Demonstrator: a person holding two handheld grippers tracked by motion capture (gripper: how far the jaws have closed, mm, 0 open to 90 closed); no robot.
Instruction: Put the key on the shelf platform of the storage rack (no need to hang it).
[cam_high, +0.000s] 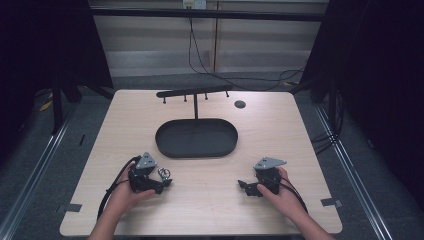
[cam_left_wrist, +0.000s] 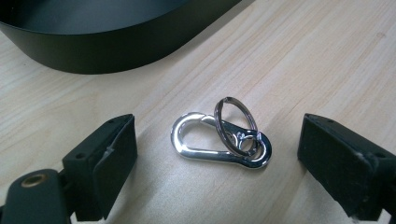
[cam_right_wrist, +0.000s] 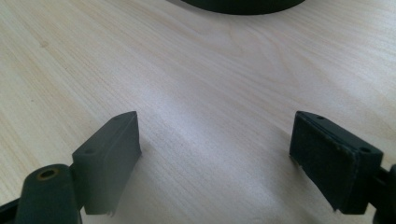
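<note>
A silver carabiner clip (cam_left_wrist: 219, 147) with a dark key ring (cam_left_wrist: 236, 123) threaded through it lies flat on the wooden table (cam_high: 210, 210). In the high view the clip (cam_high: 164, 173) rests just right of my left gripper (cam_high: 162, 186). My left gripper (cam_left_wrist: 217, 158) stands open, its jaws wide apart on either side of the clip without touching it. Near the table's right front, my right gripper (cam_high: 246, 187) sits in a hand. Its jaws (cam_right_wrist: 215, 154) are spread open over bare wood with nothing between them.
A black oval tray (cam_high: 196, 138) sits mid-table, with a black hook rack (cam_high: 195, 93) rising on a post behind it. A small dark disc (cam_high: 240, 104) lies at the back right. Cables trail from both grippers toward the front edge.
</note>
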